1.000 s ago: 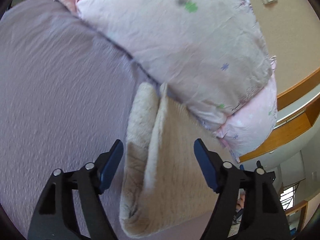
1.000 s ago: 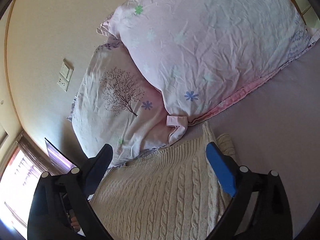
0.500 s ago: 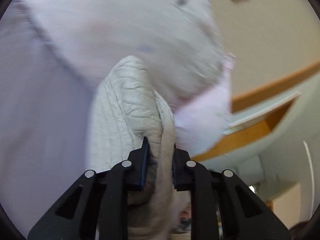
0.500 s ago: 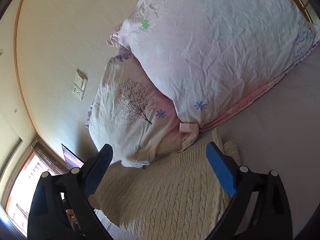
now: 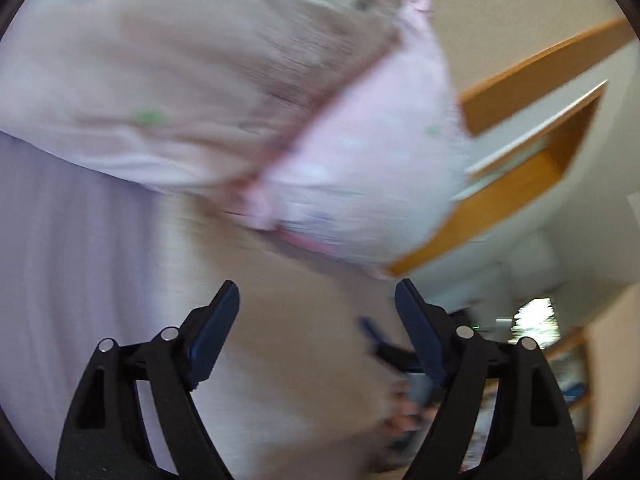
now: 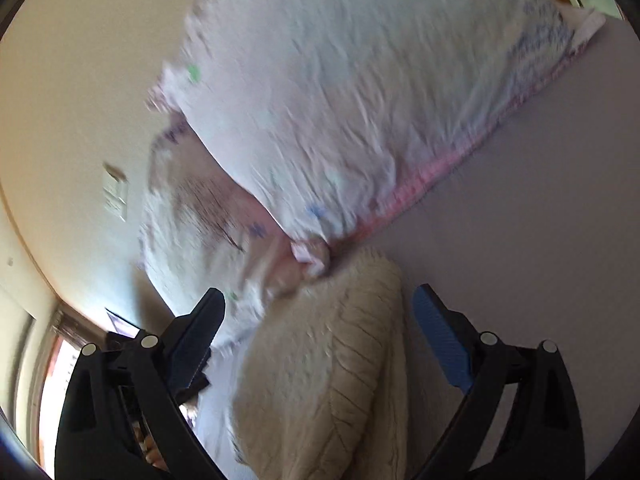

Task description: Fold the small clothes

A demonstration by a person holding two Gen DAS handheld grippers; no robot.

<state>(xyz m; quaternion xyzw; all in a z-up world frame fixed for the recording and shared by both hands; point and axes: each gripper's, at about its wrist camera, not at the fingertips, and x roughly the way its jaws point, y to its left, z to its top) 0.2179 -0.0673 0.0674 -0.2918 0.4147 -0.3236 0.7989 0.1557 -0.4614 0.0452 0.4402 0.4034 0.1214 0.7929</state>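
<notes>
A cream cable-knit sweater (image 6: 324,364) lies folded on the lilac bed sheet (image 6: 520,208), its far end against the pillows. My right gripper (image 6: 320,336) is open and hangs just over the sweater, holding nothing. In the left wrist view the picture is blurred; the sweater (image 5: 296,360) shows as a pale cream patch under my left gripper (image 5: 318,316), which is open and empty. The other gripper's blue pad shows faintly at the sweater's right edge in that view.
Two pink-white flowered pillows (image 6: 360,100) (image 5: 208,72) lie stacked at the head of the bed, right beyond the sweater. A beige wall with a switch plate (image 6: 114,196) is behind them. Wooden trim (image 5: 532,136) and a window are at the sides.
My left gripper was shut on the sweater's fold half a second ago; it has let go and stands open. The sweater now lies folded narrower. Both cameras are moving fast.
</notes>
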